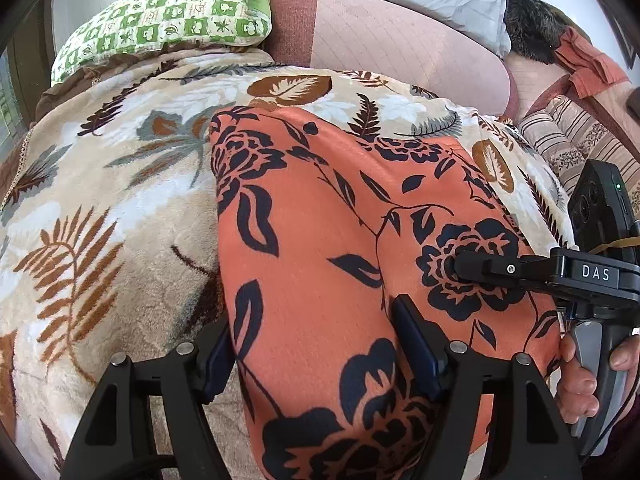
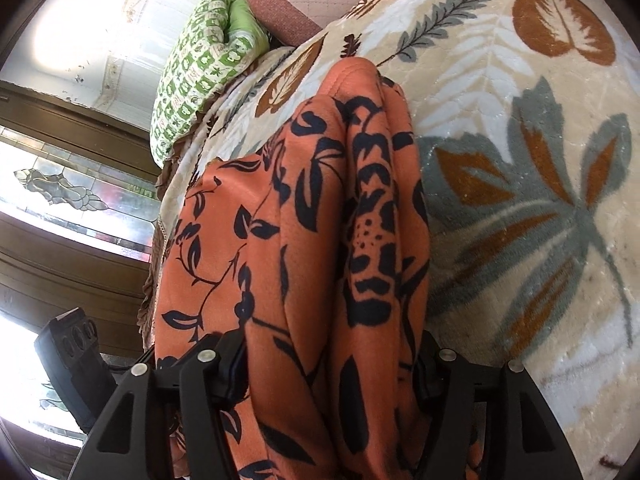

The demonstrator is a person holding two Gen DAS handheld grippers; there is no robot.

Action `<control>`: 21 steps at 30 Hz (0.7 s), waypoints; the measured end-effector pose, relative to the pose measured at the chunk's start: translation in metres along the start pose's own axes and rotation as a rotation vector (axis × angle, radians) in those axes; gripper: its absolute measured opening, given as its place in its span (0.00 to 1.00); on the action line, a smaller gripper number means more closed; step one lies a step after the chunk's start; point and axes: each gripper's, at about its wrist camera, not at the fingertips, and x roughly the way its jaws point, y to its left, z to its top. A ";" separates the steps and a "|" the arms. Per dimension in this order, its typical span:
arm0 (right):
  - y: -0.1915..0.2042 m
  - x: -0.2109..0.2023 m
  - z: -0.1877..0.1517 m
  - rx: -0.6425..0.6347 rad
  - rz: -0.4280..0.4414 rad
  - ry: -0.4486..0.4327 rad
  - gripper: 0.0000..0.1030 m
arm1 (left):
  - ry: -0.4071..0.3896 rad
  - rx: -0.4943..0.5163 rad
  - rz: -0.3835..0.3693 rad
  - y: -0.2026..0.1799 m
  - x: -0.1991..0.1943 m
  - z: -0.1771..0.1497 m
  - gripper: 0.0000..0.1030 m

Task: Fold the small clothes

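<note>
Bedroom: blanketed bed (image 1: 120, 208), pillow (image 1: 168, 20).

Bright daylight pours through the patterned glass window (image 2: 76, 196) (blown out white there). Both pictures bend at the dark round edges. The orange flowered cloth (image 1: 340, 240) looks sharp.

My orange garment (image 1: 320, 240) with its black rose-and-leaf print fills the centre and lower right of the left wrist frame, spread fairly smooth, its straight left edge running from upper centre down to the bottom. In the right wrist frame the same cloth (image 2: 304, 248) fills the centre, bunched into long lengthwise folds toward the top.
</note>
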 end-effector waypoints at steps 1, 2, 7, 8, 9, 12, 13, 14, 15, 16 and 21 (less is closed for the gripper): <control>0.000 -0.001 -0.001 0.001 -0.001 -0.002 0.63 | -0.002 -0.002 0.003 0.000 -0.001 -0.001 0.72; -0.001 -0.002 -0.002 0.003 -0.003 -0.003 0.63 | -0.004 -0.004 0.004 0.000 -0.001 -0.002 0.72; -0.003 -0.008 -0.008 0.002 -0.012 -0.012 0.63 | -0.014 -0.004 0.020 -0.002 -0.005 -0.007 0.72; -0.003 -0.009 -0.009 0.000 -0.014 -0.013 0.63 | -0.016 -0.002 0.023 -0.002 -0.006 -0.007 0.72; -0.003 -0.011 -0.010 0.000 -0.017 -0.015 0.63 | -0.019 0.000 0.028 -0.003 -0.007 -0.009 0.72; -0.004 -0.014 -0.012 -0.002 -0.022 -0.019 0.63 | -0.026 -0.002 0.035 -0.004 -0.011 -0.012 0.72; -0.004 -0.016 -0.014 -0.004 -0.025 -0.022 0.63 | -0.029 -0.003 0.036 -0.004 -0.012 -0.013 0.72; -0.004 -0.017 -0.015 -0.006 -0.028 -0.025 0.63 | -0.030 -0.004 0.039 -0.004 -0.013 -0.013 0.72; -0.004 -0.019 -0.016 -0.009 -0.032 -0.029 0.63 | -0.032 -0.005 0.041 -0.005 -0.014 -0.014 0.72; -0.004 -0.021 -0.017 -0.013 -0.035 -0.032 0.63 | -0.035 -0.005 0.044 -0.005 -0.015 -0.015 0.72; -0.005 -0.028 -0.023 -0.015 -0.039 -0.043 0.63 | -0.043 -0.007 0.052 -0.006 -0.018 -0.020 0.72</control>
